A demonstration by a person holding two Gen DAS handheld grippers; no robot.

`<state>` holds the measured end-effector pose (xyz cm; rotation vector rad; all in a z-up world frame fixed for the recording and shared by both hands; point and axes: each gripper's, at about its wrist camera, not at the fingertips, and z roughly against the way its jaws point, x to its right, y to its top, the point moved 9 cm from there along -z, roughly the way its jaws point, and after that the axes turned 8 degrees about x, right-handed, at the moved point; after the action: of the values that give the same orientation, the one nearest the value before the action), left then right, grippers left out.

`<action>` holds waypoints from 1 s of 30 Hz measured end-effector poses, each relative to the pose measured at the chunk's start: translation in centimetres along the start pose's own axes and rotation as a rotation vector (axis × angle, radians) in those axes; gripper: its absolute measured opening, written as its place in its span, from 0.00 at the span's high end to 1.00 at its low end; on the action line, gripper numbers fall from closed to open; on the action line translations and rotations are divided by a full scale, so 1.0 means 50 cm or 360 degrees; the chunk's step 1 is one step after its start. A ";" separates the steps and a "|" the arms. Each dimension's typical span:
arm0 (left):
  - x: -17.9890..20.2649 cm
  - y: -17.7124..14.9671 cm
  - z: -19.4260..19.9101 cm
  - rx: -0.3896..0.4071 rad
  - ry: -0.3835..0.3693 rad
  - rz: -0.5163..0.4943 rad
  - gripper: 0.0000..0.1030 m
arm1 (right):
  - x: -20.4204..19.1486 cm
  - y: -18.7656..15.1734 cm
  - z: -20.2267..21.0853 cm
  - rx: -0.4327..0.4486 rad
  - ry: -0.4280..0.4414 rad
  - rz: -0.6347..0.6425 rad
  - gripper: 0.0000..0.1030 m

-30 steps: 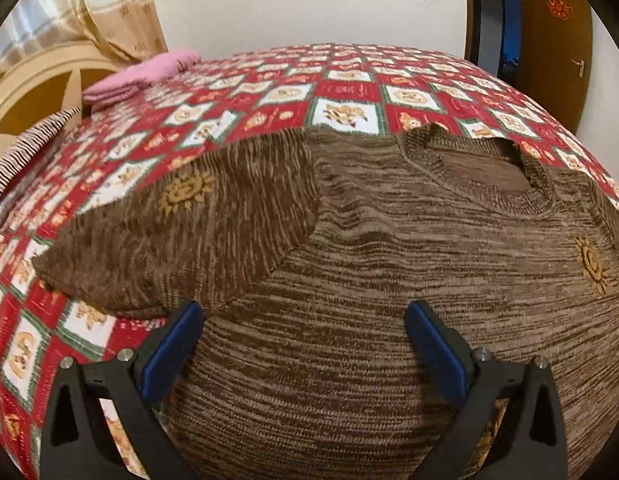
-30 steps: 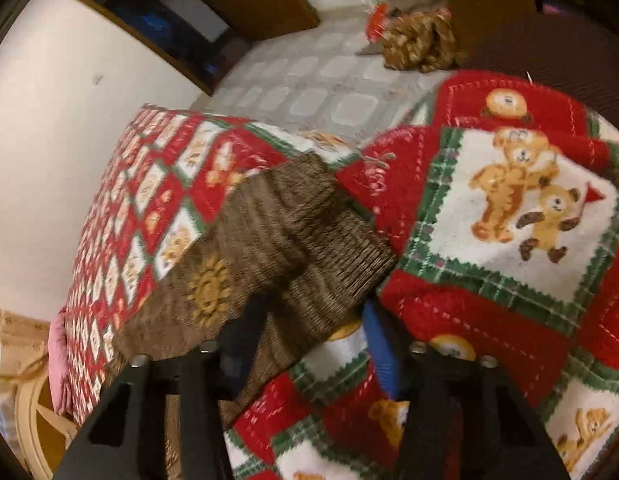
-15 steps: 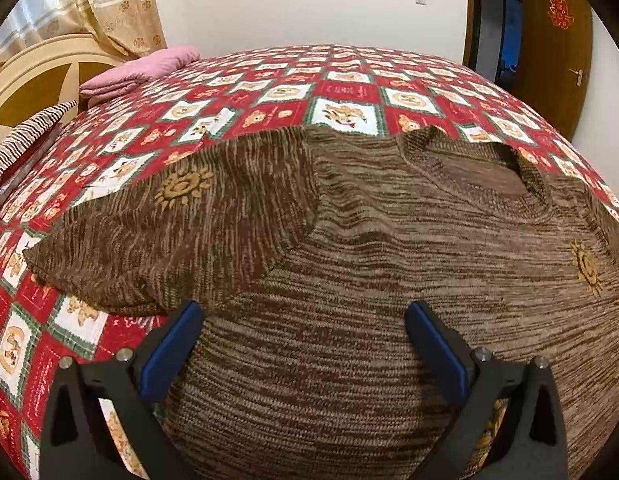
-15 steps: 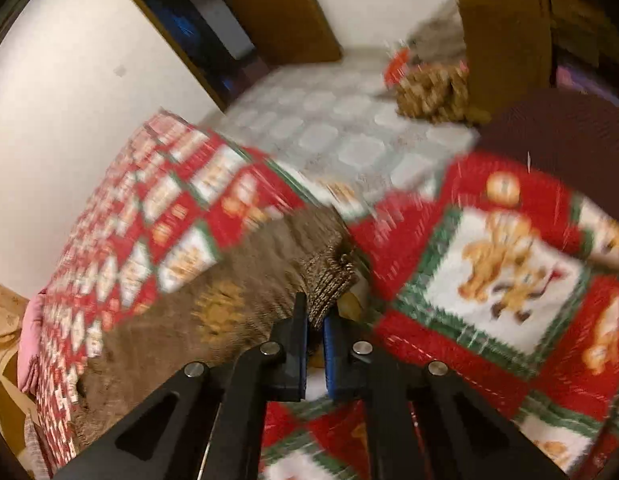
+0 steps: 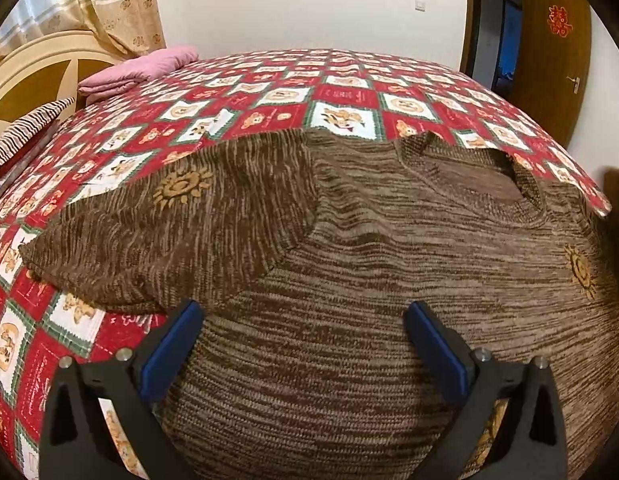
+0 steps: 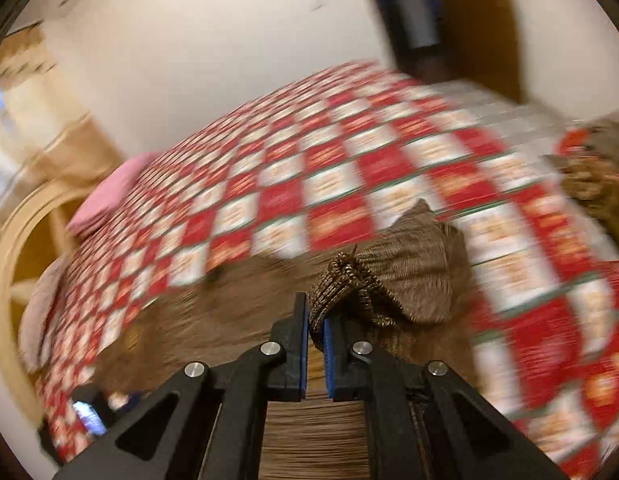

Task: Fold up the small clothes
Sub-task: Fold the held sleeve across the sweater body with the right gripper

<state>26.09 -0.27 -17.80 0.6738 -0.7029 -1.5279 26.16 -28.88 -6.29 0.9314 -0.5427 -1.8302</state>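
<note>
A brown knitted sweater (image 5: pixel 349 280) lies spread on the bed, neck away from me, its left sleeve (image 5: pixel 169 224) lying out over the bedspread. My left gripper (image 5: pixel 305 324) is open above the sweater's lower body, blue pads wide apart, holding nothing. My right gripper (image 6: pixel 316 320) is shut on the cuff of the sweater's right sleeve (image 6: pixel 409 276) and holds it lifted above the sweater body; this view is motion-blurred. The lifted sleeve shows as a dark shape at the right edge of the left wrist view (image 5: pixel 615 188).
The bed has a red, white and green bear-pattern bedspread (image 5: pixel 341 92). A folded pink cloth (image 5: pixel 137 70) and a striped cloth (image 5: pixel 25 132) lie by the headboard (image 5: pixel 33 80) on the left. A brown door (image 5: pixel 553 48) is at the back right.
My right gripper closed on the right sleeve's cuff, lifted it and swung it leftward over the sweater. My left gripper stayed open and nearly still.
</note>
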 end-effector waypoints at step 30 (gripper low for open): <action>0.001 0.000 0.001 0.0023 -0.0055 0.0024 0.00 | -0.022 -0.136 -0.140 -0.0112 0.0026 0.0112 0.44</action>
<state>26.08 -0.30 -17.77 0.6531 -0.7441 -1.5247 28.17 -24.74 -14.96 0.8687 -0.4920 -1.7662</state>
